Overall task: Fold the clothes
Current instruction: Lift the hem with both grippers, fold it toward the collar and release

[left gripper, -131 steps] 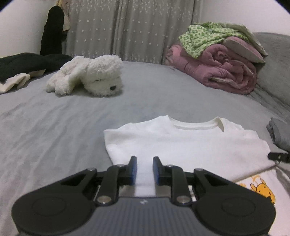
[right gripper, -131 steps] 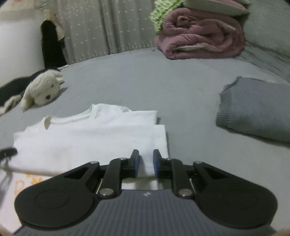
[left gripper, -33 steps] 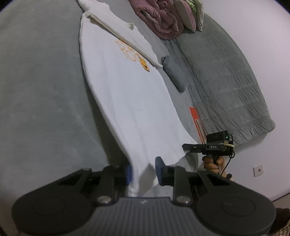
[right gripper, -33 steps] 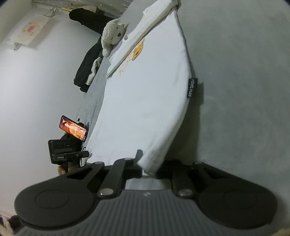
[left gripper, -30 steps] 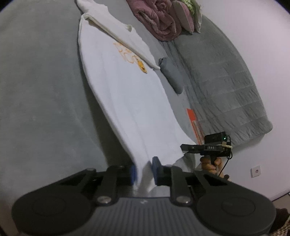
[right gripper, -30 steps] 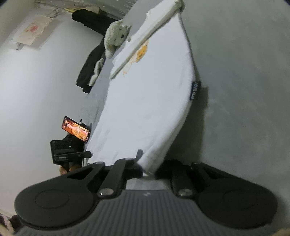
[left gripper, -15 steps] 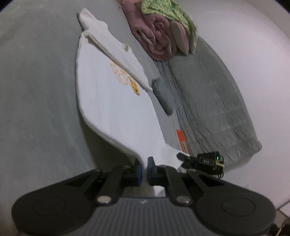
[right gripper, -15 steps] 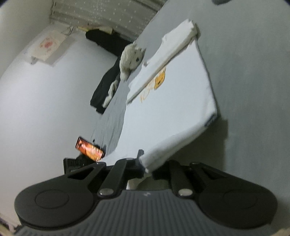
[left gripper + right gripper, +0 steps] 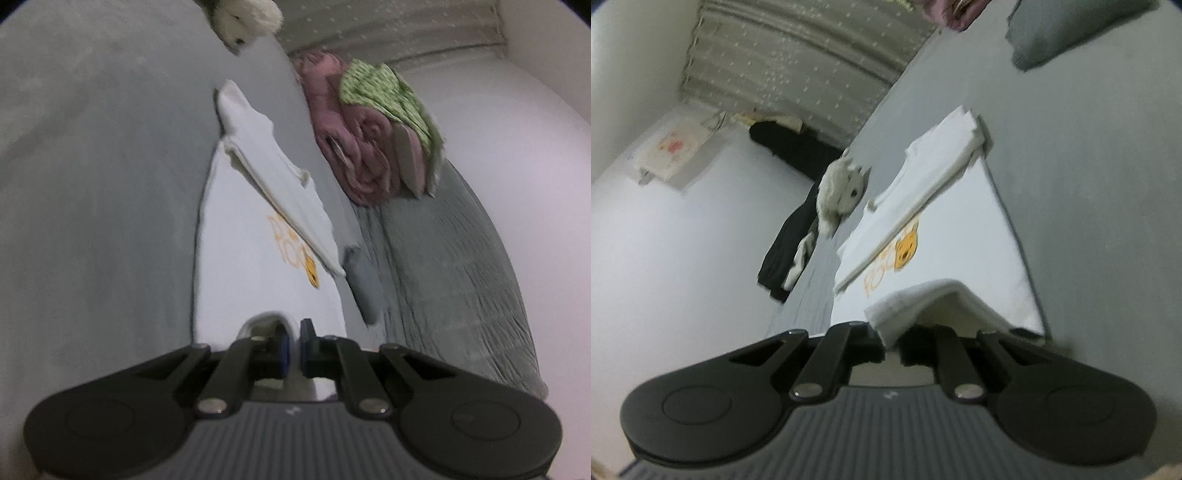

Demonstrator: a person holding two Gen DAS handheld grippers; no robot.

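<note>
A white T-shirt [image 9: 243, 236] with an orange bear print [image 9: 312, 271] lies on the grey bed, its collar end folded over the chest. My left gripper [image 9: 291, 345] is shut on the shirt's bottom hem, lifted off the bed. In the right wrist view the same T-shirt [image 9: 960, 243] shows its bear print [image 9: 905, 249]. My right gripper [image 9: 892, 341] is shut on the other hem corner, which curls up and forward over the shirt. Cloth hides its fingertips.
A white plush dog [image 9: 243, 18] lies at the far end of the bed [image 9: 92, 184]. A rolled pink quilt [image 9: 354, 147] carries a green cloth [image 9: 391, 92]. A folded grey garment [image 9: 364, 291] lies right of the shirt. Dark clothes [image 9: 786, 243] hang off the bed's left edge.
Both grippers have carried the held hem up and forward toward the collar end, so the lower part of the shirt now arches over itself. The views have tilted toward the curtain and plush dog.
</note>
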